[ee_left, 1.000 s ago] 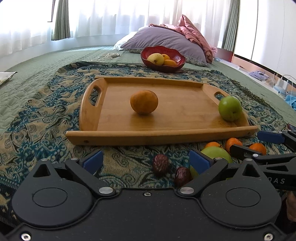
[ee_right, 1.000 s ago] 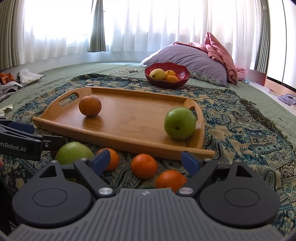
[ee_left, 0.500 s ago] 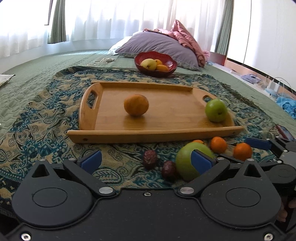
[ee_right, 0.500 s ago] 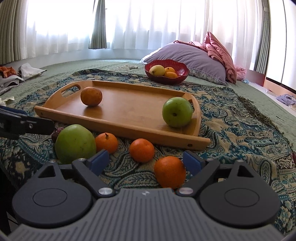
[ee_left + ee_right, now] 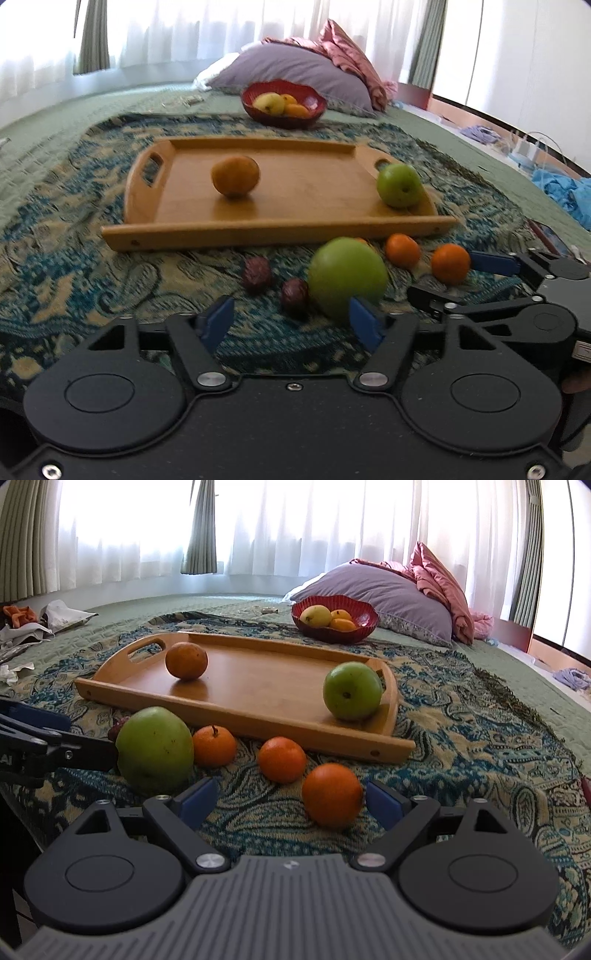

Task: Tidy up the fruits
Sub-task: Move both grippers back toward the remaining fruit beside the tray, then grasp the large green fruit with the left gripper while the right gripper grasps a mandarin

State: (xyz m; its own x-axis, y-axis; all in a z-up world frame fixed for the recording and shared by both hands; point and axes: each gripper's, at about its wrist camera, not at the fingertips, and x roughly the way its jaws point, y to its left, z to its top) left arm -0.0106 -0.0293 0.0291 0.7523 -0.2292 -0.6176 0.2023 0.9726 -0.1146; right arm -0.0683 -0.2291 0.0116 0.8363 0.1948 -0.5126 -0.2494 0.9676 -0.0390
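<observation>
1. A bed with a green quilt (image 5: 221, 605) carries a patterned blue and tan throw (image 5: 480, 738); white curtains (image 5: 295, 524) fill the far wall, and a purple pillow (image 5: 380, 590) lies at the head.
2. A wooden tray (image 5: 258, 686) sits on the throw, holding an orange (image 5: 186, 661) near its left handle and a green apple (image 5: 352, 690) at its right end.
3. A red bowl (image 5: 364, 622) of yellow fruit stands beyond the tray, just in front of the pillow.
4. In front of the tray lie a large green mango (image 5: 347, 277), three tangerines (image 5: 282, 758) and two dark dates (image 5: 256, 273).
5. The left gripper (image 5: 291, 323) is closing its jaws; nothing sits between them, and the mango lies just beyond its right finger.
6. The right gripper (image 5: 290, 799) stands wide, with the nearest tangerine (image 5: 332, 794) just inside its right finger; I cannot tell whether they touch.
7. The mango hides most of one tangerine in the left view, which is blurred. Clutter at the bed's far left (image 5: 33, 624) is too small to identify.
</observation>
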